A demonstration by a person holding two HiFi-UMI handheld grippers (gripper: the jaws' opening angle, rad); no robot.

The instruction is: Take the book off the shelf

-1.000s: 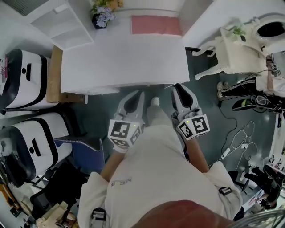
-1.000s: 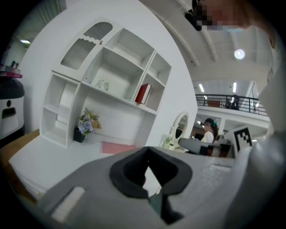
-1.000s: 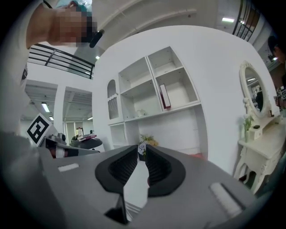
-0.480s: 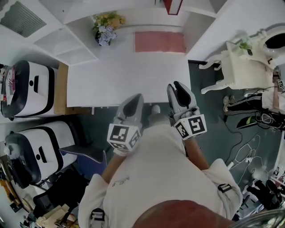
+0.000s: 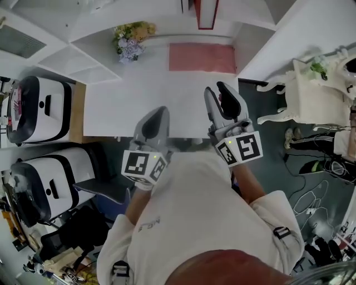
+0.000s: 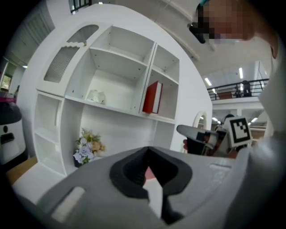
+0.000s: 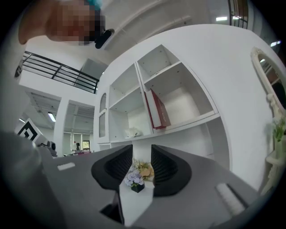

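Note:
The red book (image 5: 204, 14) stands upright in a compartment of the white shelf unit (image 5: 253, 15) behind the desk, leaning a little in the left gripper view (image 6: 153, 97) and the right gripper view (image 7: 157, 109). My left gripper (image 5: 157, 111) hovers over the desk's near edge, its fingertips meeting with nothing between them (image 6: 147, 150). Further forward over the desk, my right gripper (image 5: 216, 89) has just been opening its jaws; they stand apart and empty (image 7: 142, 154). Both grippers are well short of the book.
On the white desk (image 5: 122, 94) lies a pink mat (image 5: 201, 57), with a flower pot (image 5: 129, 42) at the back left. Two white-and-black machines (image 5: 41, 106) stand left of the desk. An ornate white chair (image 5: 317, 89) and floor cables (image 5: 311, 195) are at the right.
Both grippers have moved forward from the desk's near edge out over it, toward the shelf. The right jaws have spread apart. The book has come into view at the top.

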